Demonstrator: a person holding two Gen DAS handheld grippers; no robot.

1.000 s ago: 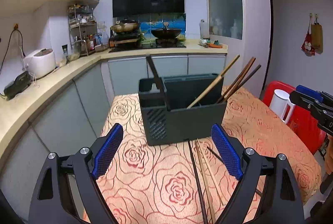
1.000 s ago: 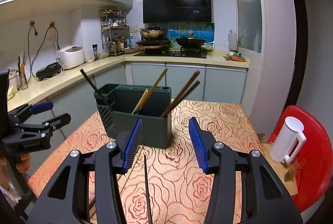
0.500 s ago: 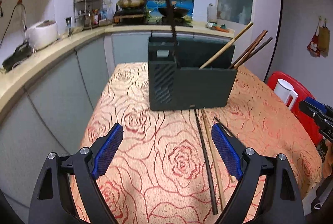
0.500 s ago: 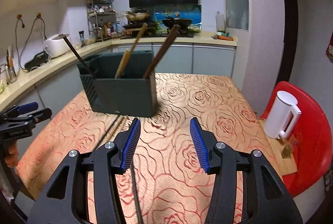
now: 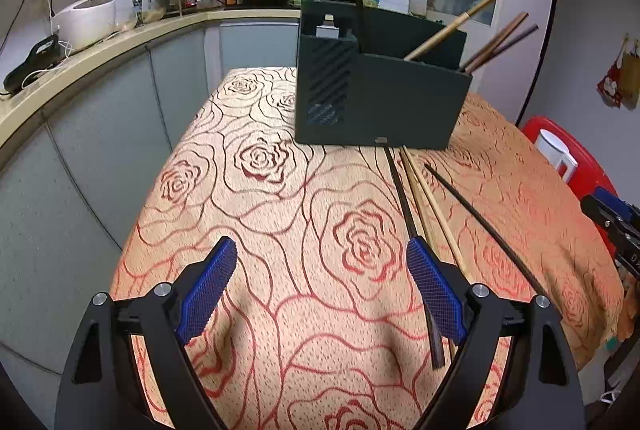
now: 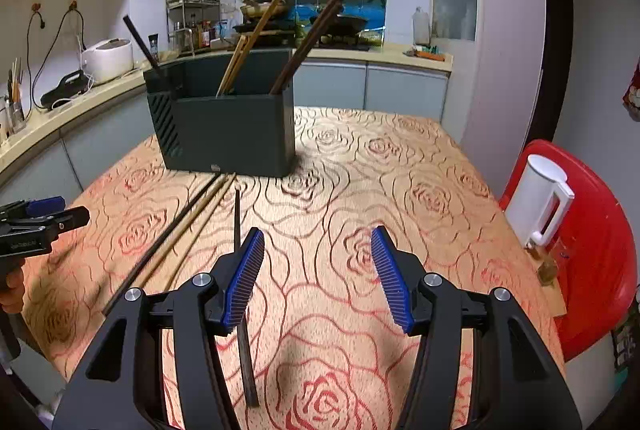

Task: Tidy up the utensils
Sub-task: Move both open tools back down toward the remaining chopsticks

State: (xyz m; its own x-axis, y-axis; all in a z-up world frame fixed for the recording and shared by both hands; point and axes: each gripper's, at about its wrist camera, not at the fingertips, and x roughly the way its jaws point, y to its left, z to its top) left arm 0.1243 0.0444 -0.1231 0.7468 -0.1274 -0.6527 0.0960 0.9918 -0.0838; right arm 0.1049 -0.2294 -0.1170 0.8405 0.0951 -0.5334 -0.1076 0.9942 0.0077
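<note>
- Chopsticks: four loose on the bench in front of the holder. Left view: dark stick, two pale sticks just beside it, thin black stick a little apart toward 3 o'clock.
- Long axes run roughly 12-to-6 in both views, far tips at or near the holder's front wall, near ends toward the jaws.
- More sticks already stand tilted in the holder: pale pair, brown pair, one black in the end compartment.
- Right gripper: jaws wide, holding nothing. The thin black stick passes under its left pad, so it lies at about 9 o'clock of the gap, not inside it.
- Left gripper: jaws wide, empty. The dark stick's near end runs behind its right pad, at 3 o'clock of the gap.
- Judgement: either hand is near a stick; each needs a small sideways shift to centre one between the jaws. Grip should close across the long axis.
- Risk: the neighbouring pale sticks may be pinched together.
- Bench: rose-pattern cloth. White kettle on a red stool at 3 o'clock, well apart.
</note>
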